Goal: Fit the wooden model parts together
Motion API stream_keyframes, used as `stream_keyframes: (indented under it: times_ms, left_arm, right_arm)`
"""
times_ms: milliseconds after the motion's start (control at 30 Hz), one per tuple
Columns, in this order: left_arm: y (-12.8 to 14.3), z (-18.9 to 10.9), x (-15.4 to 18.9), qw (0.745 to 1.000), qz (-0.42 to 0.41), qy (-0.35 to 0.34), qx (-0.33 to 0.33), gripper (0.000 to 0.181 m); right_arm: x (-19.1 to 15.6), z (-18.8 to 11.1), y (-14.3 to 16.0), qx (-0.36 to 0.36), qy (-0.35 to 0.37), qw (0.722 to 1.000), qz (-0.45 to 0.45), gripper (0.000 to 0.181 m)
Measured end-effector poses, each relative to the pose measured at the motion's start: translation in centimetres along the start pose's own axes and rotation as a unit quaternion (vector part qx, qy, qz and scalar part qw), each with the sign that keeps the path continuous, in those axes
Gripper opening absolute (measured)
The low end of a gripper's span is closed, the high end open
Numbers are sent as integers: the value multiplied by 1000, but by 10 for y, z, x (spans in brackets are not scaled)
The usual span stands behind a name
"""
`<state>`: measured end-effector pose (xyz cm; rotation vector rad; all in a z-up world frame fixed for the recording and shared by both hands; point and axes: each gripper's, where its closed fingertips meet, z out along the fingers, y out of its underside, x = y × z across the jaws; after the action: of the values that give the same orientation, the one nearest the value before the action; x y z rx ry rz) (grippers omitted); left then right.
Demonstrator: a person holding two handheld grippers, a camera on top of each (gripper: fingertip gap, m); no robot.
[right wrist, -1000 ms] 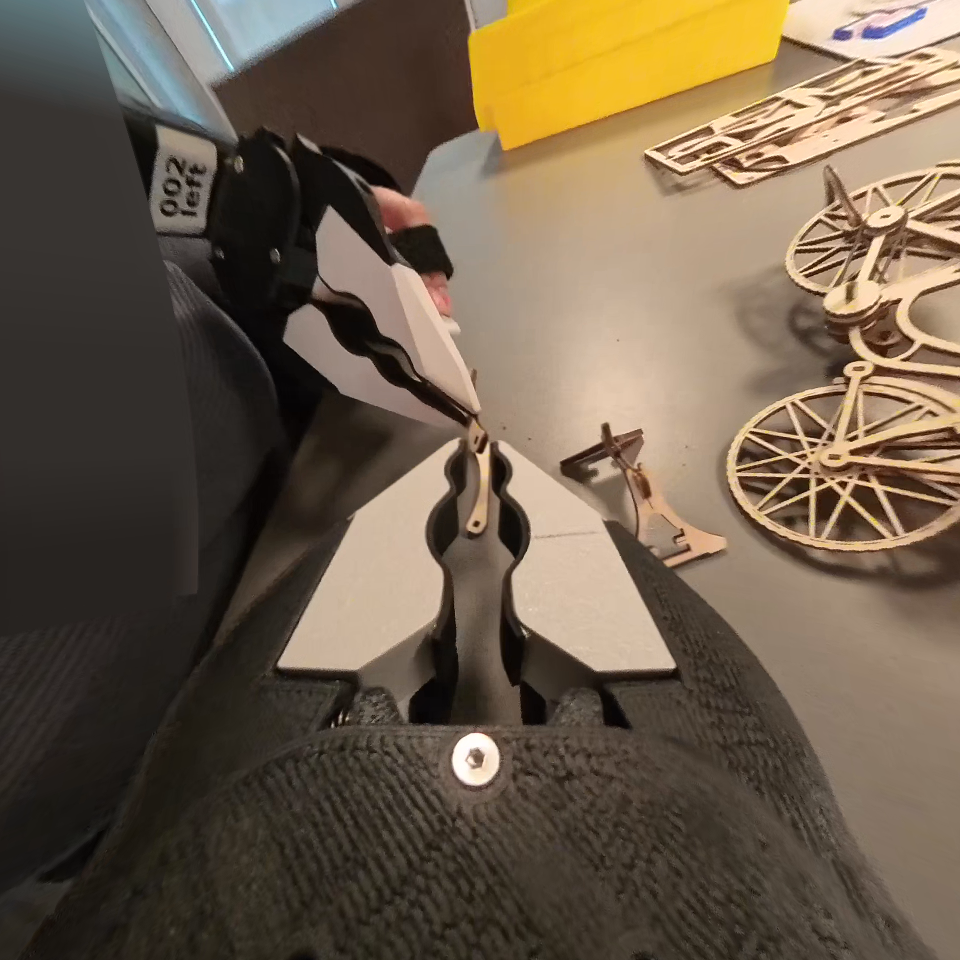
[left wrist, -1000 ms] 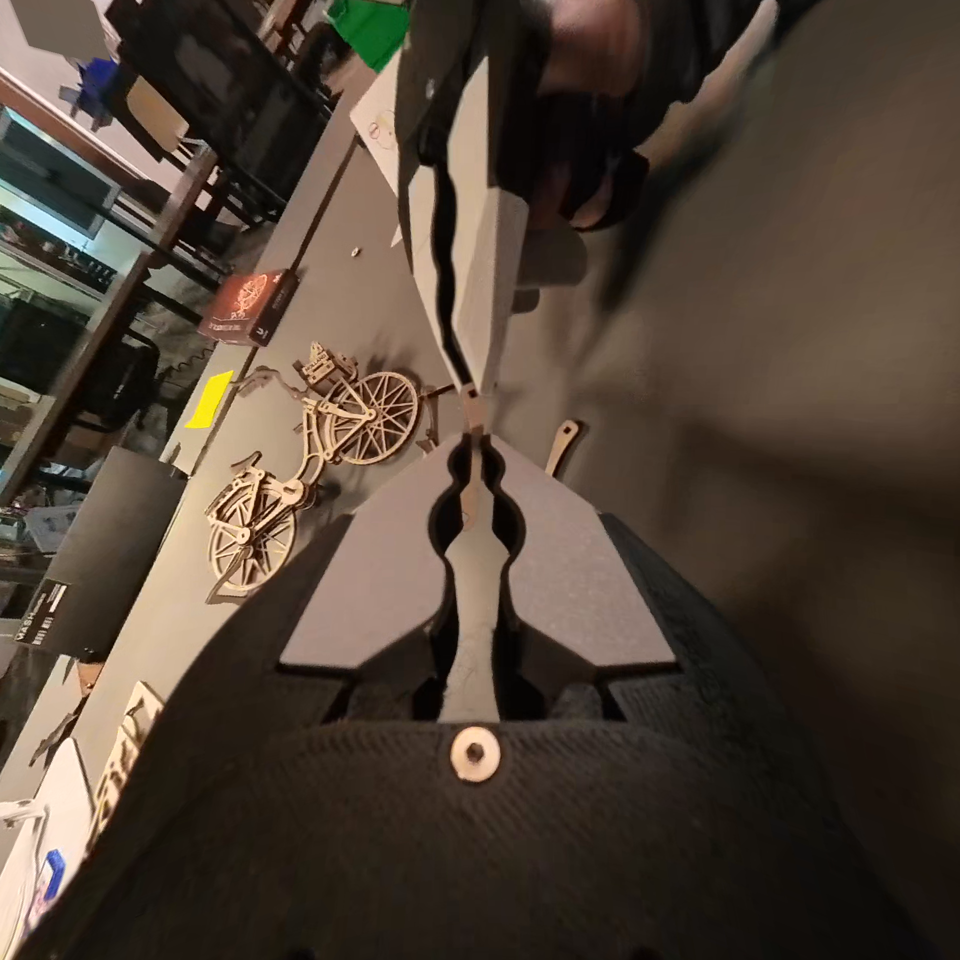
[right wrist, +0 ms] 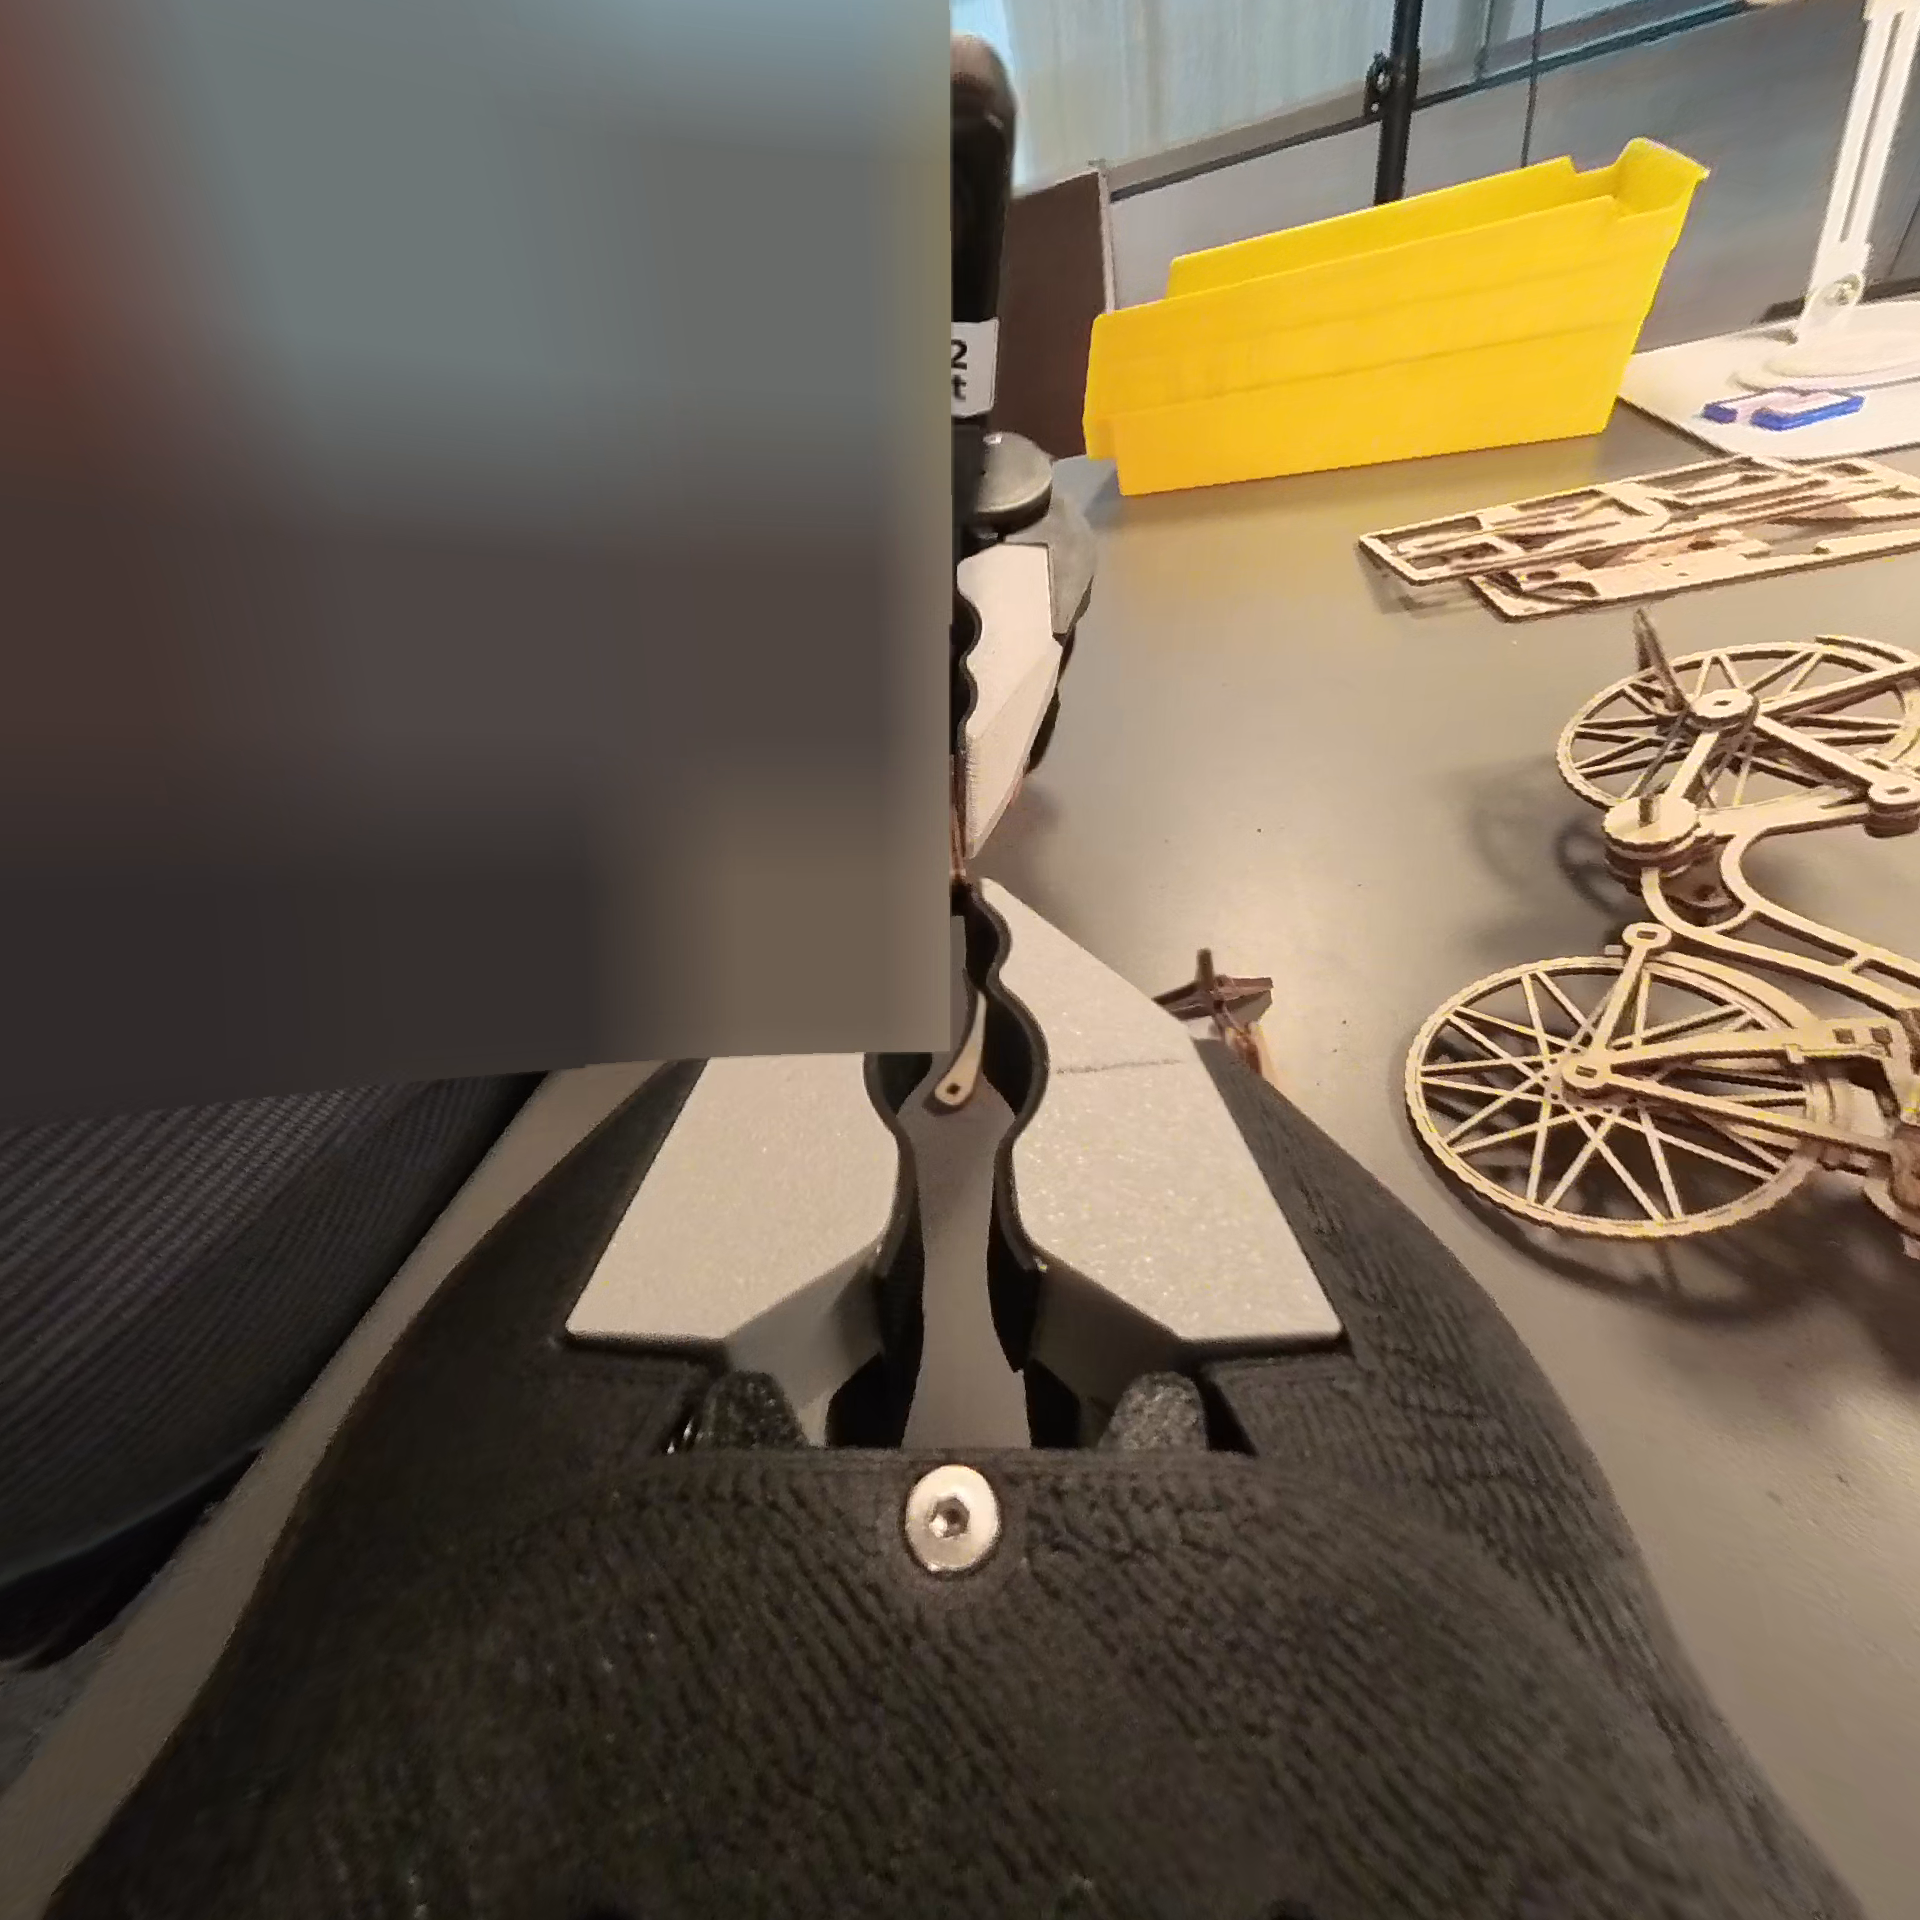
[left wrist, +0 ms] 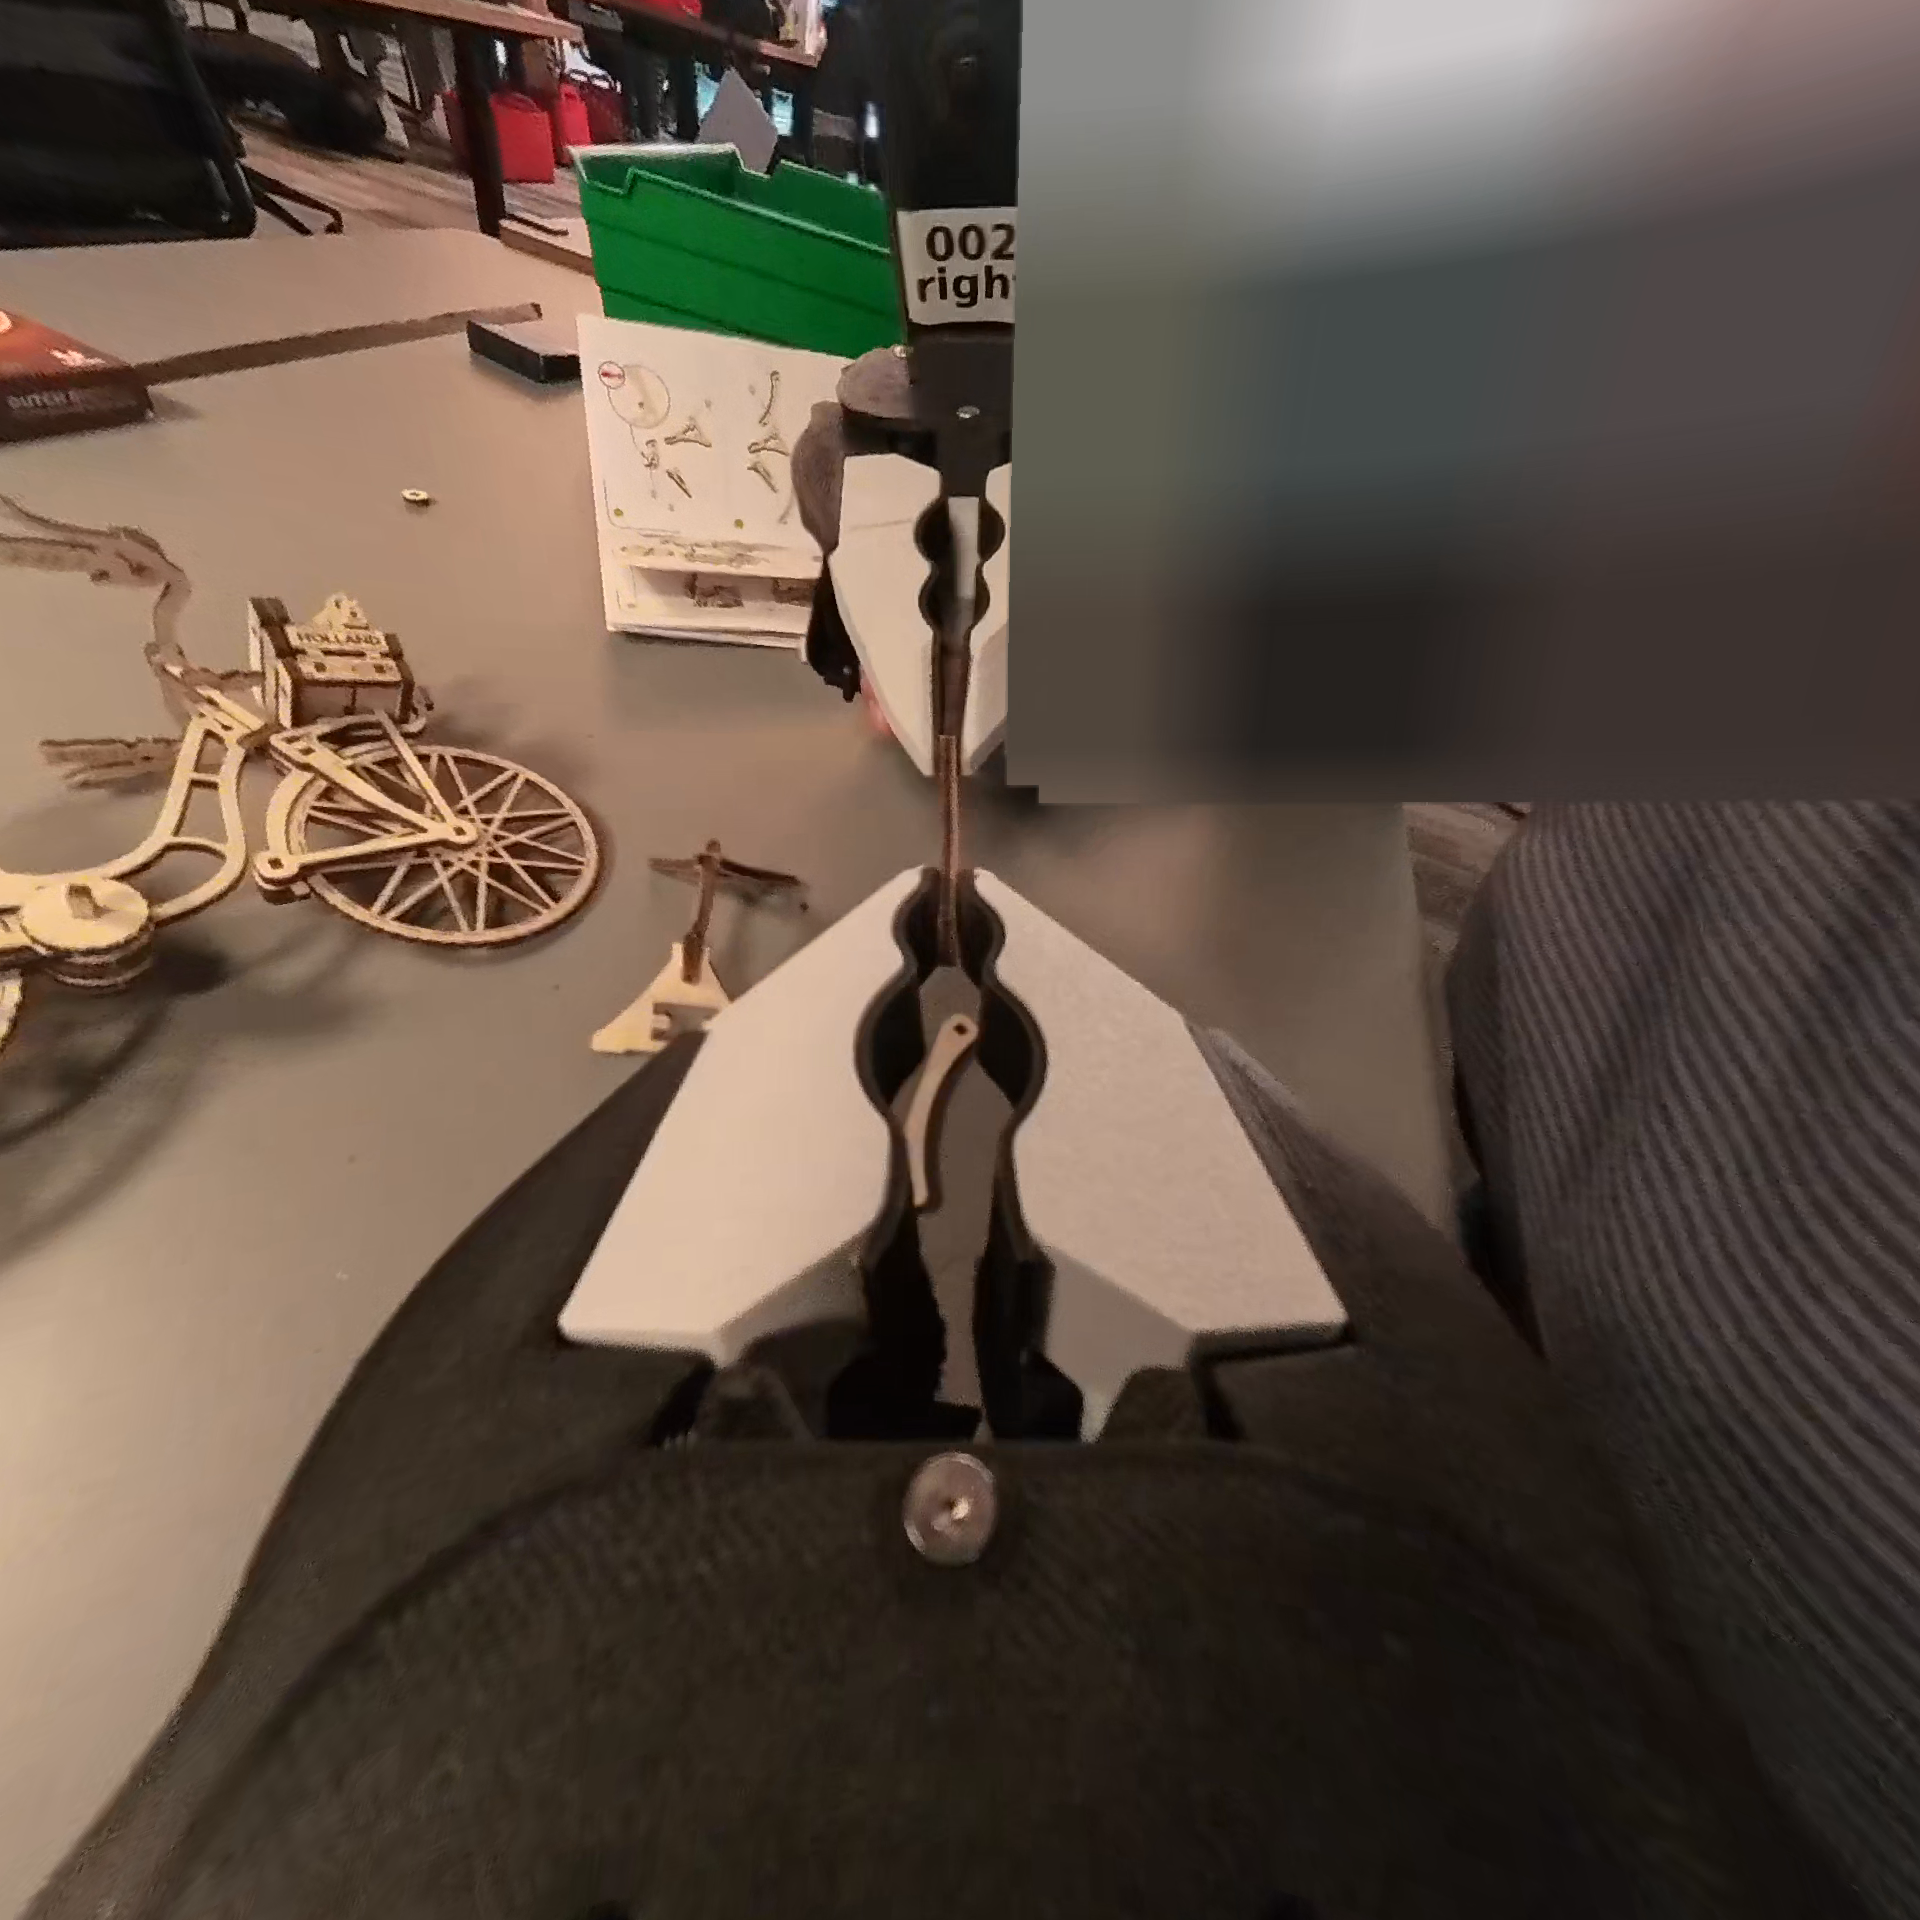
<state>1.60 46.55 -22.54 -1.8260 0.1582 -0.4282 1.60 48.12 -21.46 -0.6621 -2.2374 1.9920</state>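
A grey table [left wrist: 364, 1195] holds a wooden bicycle [left wrist: 343, 821] at 9 o'clock in the left view. The left gripper [left wrist: 948, 883] and right gripper [right wrist: 971, 894] meet tip to tip, both closed on thin wooden strips: a curved strip [left wrist: 935, 1101] left, another strip [right wrist: 966, 1060] right

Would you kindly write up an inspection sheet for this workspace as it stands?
Surface: grey table, matte.
Job's things: wooden bicycle model lying flat; small wooden subassembly beside it; cut-out part sheets.
Clutter: instruction booklet, green bin, yellow bin, dark red box, loose washer.
Grippers: left tool shut on a curved wooden part; right tool shut on a second curved part; tips nearly touching.
Cables: nothing seen.
Surroundings: desks behind; a person's striped clothing close by.
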Motion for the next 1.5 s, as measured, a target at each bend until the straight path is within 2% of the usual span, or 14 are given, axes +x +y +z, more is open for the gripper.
stream_keyframes:
  times_ms: [33, 100, 167, 233, 333, 433, 600, 900, 1100, 1267, 1500]
  left_arm:
    - [-1, 0, -1, 1000, 8, -1, 0, 2]
    - [1, -2, -10, 1000, 18, -13, -19, 2]
    - [7, -11, -25, 997, 36, -42, -51, 2]
    - [14, -20, -37, 994, 50, -57, -83, 2]
    - [28, -24, -46, 988, 64, -56, -132, 2]
    - [39, -23, -54, 981, 76, -52, -171, 2]
    - [49, -20, -59, 974, 81, -34, -208, 2]
    - [42, -20, -59, 977, 85, -35, -194, 2]
    - [45, -15, -58, 973, 98, -38, -207, 2]
    - [45, -11, -57, 968, 110, -36, -222, 2]
    - [45, -9, -63, 953, 129, -37, -273, 2]
  right_arm:
    - [2, -1, -1, 3, 5, 1000, -6, 0]
    - [8, -3, 0, -10, 37, 998, -52, 2]
    - [21, -9, 3, -30, 84, 990, -109, 25]
    - [36, -14, 12, -71, 116, 980, -146, 39]
    - [50, -13, 31, -141, 122, 969, -164, 53]
    - [54, -11, 39, -171, 113, 966, -157, 56]
    - [57, -10, 47, -196, 88, 970, -115, 56]
    - [63, -15, 52, -213, 79, 970, -86, 54]
    - [60, -14, 54, -220, 68, 969, -89, 45]
    - [62, -13, 58, -233, 71, 966, -84, 44]
    - [62, -12, 63, -249, 69, 962, -88, 23]
